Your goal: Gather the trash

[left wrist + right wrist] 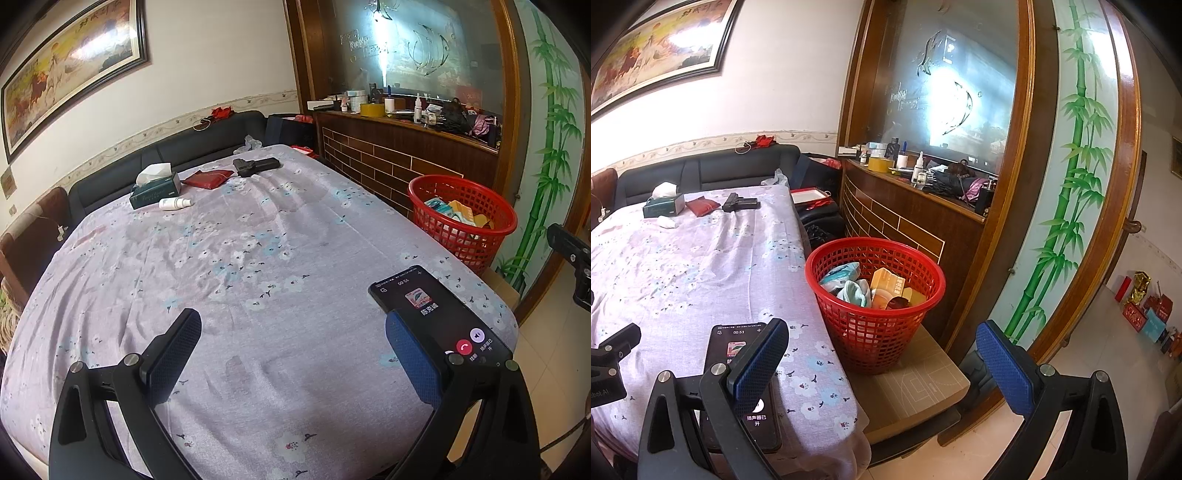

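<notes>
Hovering w/ both jaws released & empty; red basket [875, 295] sits centre frame. Next, reach upper left for the white bottle [175, 203], approaching low.

Bright daylight glares off the frosted glass panel [945, 96] and framed painting [74, 66]; edges bow and darken; focus stays sharp.

Phone [738, 373] partly hidden behind the right gripper's [882, 363] finger, basket [875, 306] contents too jumbled to name, shelf clutter [417, 107] at 1 o'clock too small, painting [70, 70] cut by the frame edge.
</notes>
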The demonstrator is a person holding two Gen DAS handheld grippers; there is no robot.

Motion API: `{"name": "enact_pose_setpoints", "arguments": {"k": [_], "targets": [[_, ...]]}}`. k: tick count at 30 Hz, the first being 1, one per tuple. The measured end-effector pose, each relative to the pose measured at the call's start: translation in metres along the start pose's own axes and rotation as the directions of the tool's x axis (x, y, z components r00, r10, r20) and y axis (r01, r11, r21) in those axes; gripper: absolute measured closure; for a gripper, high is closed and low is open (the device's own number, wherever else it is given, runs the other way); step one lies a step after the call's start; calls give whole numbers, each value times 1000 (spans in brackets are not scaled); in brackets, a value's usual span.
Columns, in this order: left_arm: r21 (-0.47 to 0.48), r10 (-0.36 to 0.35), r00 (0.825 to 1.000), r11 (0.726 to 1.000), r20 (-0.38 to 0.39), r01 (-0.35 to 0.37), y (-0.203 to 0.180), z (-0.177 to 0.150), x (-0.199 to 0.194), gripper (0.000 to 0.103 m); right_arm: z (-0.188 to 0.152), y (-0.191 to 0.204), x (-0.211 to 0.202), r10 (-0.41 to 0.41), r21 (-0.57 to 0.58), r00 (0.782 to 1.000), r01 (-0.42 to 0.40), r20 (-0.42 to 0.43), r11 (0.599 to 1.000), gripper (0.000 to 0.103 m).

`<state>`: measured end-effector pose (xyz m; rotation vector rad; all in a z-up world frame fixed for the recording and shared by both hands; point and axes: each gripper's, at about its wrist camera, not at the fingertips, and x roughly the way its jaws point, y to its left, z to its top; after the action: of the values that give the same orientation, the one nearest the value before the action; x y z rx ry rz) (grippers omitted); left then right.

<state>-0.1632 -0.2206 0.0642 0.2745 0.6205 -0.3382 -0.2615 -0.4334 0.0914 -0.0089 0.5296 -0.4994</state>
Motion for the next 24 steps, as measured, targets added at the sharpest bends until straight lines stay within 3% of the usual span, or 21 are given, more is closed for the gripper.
{"name": "enact_pose_setpoints", "arguments": {"k": [15,20,24], "targets": [[-66,28,1000,997,2,-28,25,2,-6,4,13,17,-3,37,-32,999,-36,31,999,0],[-116,77,997,990,-13,-78,61,2,-9,4,31,42,-7,148,-38,988,-146,37,989,0],[-174,122,990,976,-70,-133,108,-5,-6,4,46,86,-4,298,-60,954,-298,-7,953,0]]}}
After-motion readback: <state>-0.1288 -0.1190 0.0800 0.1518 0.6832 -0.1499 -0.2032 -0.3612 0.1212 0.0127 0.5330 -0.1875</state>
